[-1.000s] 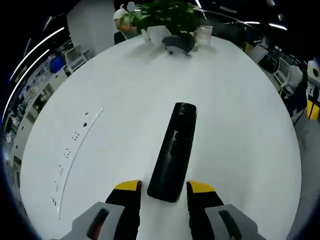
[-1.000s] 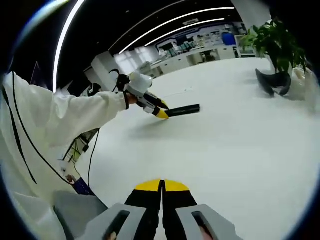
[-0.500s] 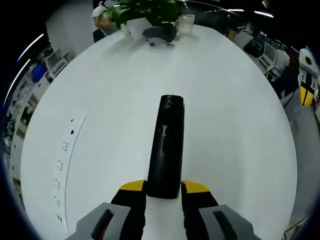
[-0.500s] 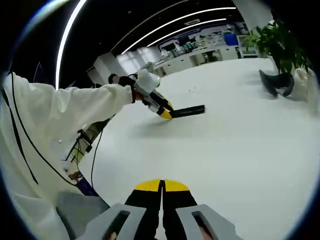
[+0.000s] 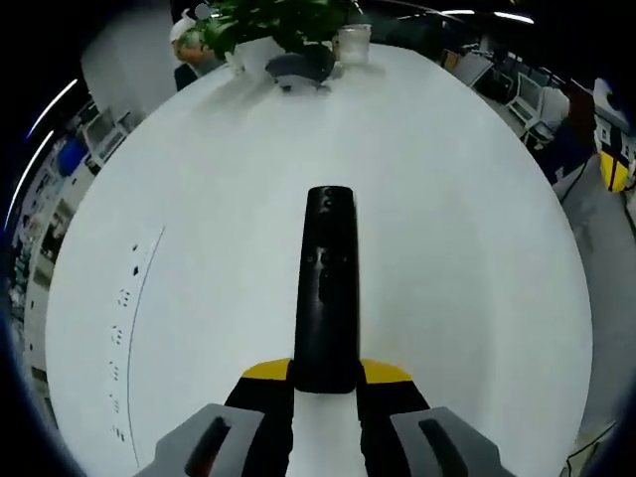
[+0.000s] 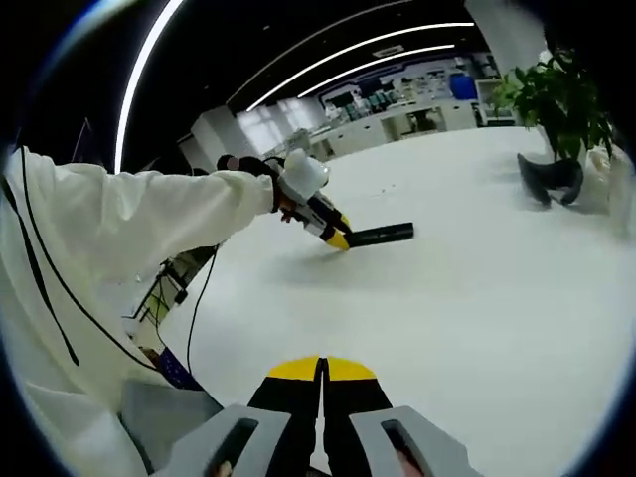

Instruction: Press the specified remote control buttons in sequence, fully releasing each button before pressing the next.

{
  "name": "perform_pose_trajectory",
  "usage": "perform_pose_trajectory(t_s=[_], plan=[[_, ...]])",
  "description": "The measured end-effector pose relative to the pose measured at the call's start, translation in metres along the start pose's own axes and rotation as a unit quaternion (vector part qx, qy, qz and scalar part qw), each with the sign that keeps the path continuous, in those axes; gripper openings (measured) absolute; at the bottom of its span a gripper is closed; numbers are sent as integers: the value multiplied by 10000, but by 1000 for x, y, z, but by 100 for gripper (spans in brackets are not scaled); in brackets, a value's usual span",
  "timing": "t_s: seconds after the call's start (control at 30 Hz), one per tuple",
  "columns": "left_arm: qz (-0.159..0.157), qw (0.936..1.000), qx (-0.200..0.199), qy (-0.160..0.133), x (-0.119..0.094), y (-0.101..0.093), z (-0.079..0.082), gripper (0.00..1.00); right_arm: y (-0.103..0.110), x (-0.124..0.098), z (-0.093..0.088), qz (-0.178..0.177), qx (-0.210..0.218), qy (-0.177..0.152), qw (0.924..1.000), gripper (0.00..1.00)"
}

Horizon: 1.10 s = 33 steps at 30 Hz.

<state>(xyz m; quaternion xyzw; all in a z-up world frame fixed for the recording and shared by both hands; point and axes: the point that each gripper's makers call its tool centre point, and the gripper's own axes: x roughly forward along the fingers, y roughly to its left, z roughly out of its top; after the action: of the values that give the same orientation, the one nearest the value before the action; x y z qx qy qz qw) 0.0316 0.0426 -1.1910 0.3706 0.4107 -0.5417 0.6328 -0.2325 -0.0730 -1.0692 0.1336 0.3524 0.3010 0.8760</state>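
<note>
A long black remote control (image 5: 325, 288) points away from me over the white table (image 5: 457, 219). My left gripper (image 5: 325, 373) is shut on its near end, yellow fingertips (image 5: 263, 372) on either side. The right gripper view shows the same remote (image 6: 381, 236) held out above the table by that left gripper (image 6: 340, 238), at the end of a white-sleeved arm (image 6: 149, 214). My right gripper (image 6: 321, 372) hovers low over the table's near side, its yellow tips pressed together on nothing.
A potted plant (image 5: 273, 25) with a dark curved object (image 5: 298, 68) and a white cup (image 5: 353, 42) stands at the table's far end; the plant (image 6: 555, 99) is at the right in the right gripper view. A socket strip (image 5: 124, 338) runs along the left.
My left gripper slid forward around the remote's near end and shut on it. The remote now points straight ahead. The right gripper stayed shut and nearly still.
</note>
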Motion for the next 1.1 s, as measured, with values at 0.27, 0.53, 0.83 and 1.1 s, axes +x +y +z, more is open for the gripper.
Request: perform_pose_trajectory(t_s=[0.27,0.53,0.83,1.1], plan=[[-14,9997,98,218,2,-16,-2,21,7,-8,-5,-4,-30,3,10000,0],[-15,9990,176,411,2,-40,-5,22,15,-7,-5,61,57,-48,10000,0],[27,9987,84,508,1,-55,-9,22,25,-14,1,98,-97,-107,9998,0],[0,9985,148,521,0,-76,-11,22,32,-21,-1,67,-58,-251,9996,0]])
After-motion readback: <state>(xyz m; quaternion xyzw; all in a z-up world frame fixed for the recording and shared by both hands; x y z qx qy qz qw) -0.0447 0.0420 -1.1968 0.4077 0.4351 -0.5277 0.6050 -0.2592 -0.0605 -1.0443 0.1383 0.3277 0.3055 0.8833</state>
